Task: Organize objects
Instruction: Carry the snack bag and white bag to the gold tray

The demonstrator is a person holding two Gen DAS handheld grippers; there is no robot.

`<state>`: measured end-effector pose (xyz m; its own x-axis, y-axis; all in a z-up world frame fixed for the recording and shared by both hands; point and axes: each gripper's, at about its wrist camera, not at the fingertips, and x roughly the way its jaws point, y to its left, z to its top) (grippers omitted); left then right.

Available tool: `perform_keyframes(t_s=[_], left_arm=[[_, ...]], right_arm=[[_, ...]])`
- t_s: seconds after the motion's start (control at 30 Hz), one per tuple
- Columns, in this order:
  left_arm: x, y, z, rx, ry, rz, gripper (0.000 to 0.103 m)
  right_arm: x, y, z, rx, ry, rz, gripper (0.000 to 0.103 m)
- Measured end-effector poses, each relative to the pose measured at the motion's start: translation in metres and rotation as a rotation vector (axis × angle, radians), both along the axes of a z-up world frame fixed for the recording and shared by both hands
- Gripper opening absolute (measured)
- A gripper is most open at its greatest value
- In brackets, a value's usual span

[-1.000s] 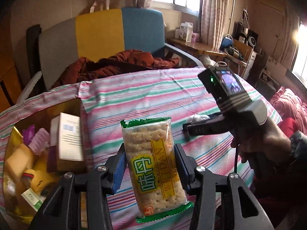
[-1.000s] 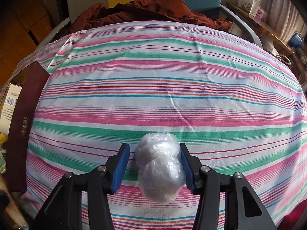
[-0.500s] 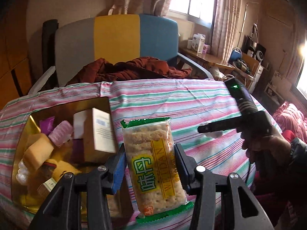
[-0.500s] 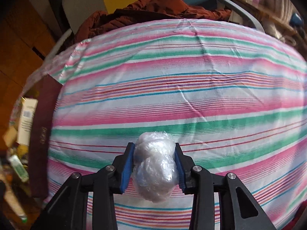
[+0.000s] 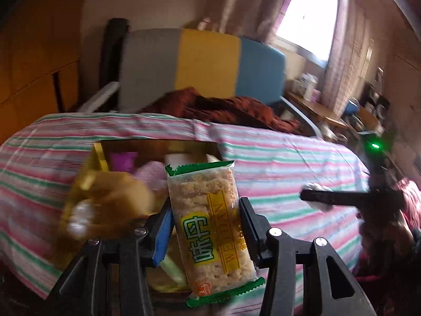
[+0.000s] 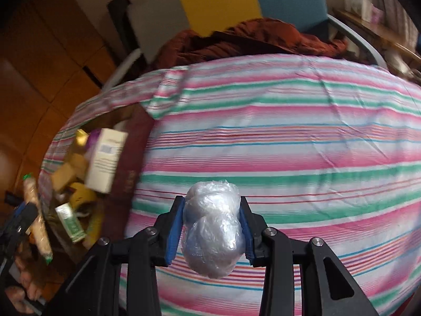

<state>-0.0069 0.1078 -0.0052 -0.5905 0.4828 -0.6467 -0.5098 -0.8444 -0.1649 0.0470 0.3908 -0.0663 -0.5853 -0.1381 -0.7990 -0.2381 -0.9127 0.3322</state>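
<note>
My left gripper (image 5: 205, 218) is shut on a clear packet of crackers (image 5: 202, 192) with green ends and a yellow label, held upright over the near edge of the gold-lined box (image 5: 97, 152). The box holds several small items, blurred here. My right gripper (image 6: 211, 202) is shut on a clear plastic-wrapped white bundle (image 6: 213, 231), held just above the striped cloth (image 6: 289, 131). The right wrist view shows the box (image 6: 129, 173) at the left and the cracker packet (image 6: 34, 210) beside it. The left wrist view shows the right gripper (image 5: 315, 197) at the far right.
A white carton (image 6: 105, 158) stands in the box among other packets. Behind the cloth-covered table stands a chair (image 5: 205, 58) with a grey, yellow and blue back and a rust-red garment (image 5: 223, 108) on its seat. A cluttered desk (image 5: 315, 105) lies by the window.
The left gripper carried the cracker packet leftward, and the box now sits right behind it. The right gripper's jaws closed on the plastic bundle and lifted it off the cloth.
</note>
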Motion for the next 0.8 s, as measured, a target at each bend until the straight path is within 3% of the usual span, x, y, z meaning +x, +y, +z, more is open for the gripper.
perform_keyframes(t_s=[0.27, 0.53, 0.6, 0.67, 0.7, 0.8], left_arm=[[-0.029, -0.069, 0.004, -0.009, 0.010, 0.180, 0.048], [-0.047, -0.067, 0.013, 0.016, 0.028, 0.172, 0.048], [-0.053, -0.056, 0.013, 0.004, 0.038, 0.158, 0.048], [-0.060, -0.046, 0.011, -0.004, 0.028, 0.145, 0.048], [-0.063, -0.042, 0.010, -0.011, 0.027, 0.142, 0.048], [-0.069, -0.029, 0.003, -0.038, 0.016, 0.131, 0.048]], right_arm=[[-0.025, -0.108, 0.031, -0.025, 0.122, 0.232, 0.042], [-0.052, -0.168, 0.019, 0.028, 0.105, 0.317, 0.044], [-0.055, -0.177, 0.014, 0.040, 0.100, 0.336, 0.056], [-0.058, -0.181, 0.008, 0.033, 0.095, 0.352, 0.082], [-0.058, -0.183, 0.006, 0.029, 0.096, 0.355, 0.089], [-0.056, -0.184, 0.001, 0.025, 0.091, 0.354, 0.093]])
